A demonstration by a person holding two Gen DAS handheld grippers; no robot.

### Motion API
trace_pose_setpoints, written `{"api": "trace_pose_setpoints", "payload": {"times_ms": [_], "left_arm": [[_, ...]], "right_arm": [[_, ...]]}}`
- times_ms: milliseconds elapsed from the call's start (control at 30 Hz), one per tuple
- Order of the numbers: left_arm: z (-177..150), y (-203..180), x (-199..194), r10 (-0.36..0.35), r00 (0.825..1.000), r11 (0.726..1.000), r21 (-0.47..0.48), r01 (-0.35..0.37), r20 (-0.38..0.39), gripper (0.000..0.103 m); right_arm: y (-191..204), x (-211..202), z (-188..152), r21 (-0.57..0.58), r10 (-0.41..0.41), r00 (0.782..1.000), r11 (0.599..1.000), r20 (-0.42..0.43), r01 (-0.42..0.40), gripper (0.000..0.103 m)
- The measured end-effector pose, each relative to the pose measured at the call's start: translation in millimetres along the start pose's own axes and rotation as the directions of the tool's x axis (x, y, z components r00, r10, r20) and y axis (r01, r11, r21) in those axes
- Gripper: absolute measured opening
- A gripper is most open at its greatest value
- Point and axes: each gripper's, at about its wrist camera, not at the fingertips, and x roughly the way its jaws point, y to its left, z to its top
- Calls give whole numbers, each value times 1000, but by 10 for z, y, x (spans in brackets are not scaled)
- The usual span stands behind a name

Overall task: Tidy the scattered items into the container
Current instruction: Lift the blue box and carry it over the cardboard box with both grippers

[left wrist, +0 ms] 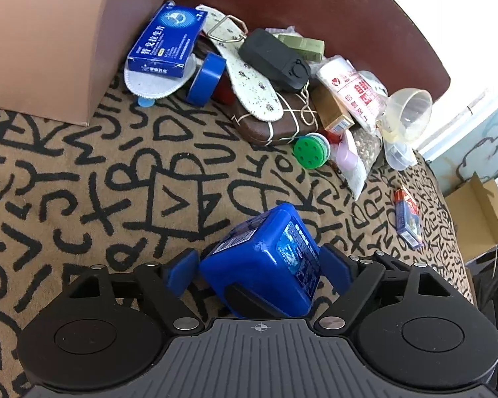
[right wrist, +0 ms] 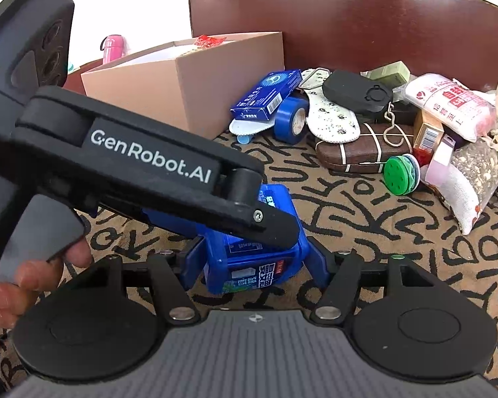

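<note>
A blue plastic jar (left wrist: 265, 258) with a printed label sits between the blue pads of my left gripper (left wrist: 260, 265); the left pad shows a small gap, so the grip is unclear. In the right wrist view the same jar (right wrist: 249, 272) sits between my right gripper's (right wrist: 254, 265) pads, which touch both its sides. The left gripper's black body (right wrist: 149, 165) crosses above the jar. The brown cardboard box (left wrist: 46, 43) stands at the far left and also shows in the right wrist view (right wrist: 189, 76).
A pile lies against the dark red chair back (left wrist: 315, 6): blue medicine box (left wrist: 166, 39), blue tape roll (left wrist: 206, 78), insoles (left wrist: 252, 83), black device (left wrist: 272, 59), brown case (left wrist: 275, 119), green-capped spool (left wrist: 310, 151), white packets (left wrist: 355, 89), clear cup (left wrist: 411, 112). A small pack (left wrist: 406, 219) lies right.
</note>
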Motion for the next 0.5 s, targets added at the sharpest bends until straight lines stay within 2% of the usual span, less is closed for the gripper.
{"api": "trace_pose_setpoints", "payload": {"times_ms": [100,500], "left_arm": [[8,44,9,-24,1000,1000,-13,24,-11,79],[-50,89,-63,-48,999,999,-3,48,-3,80]], "right_arm": [[3,19,12,6,-2,1000,1000,-13,2,68],[110,-42,34,-3,-33,999,999,-42,33,65]]}}
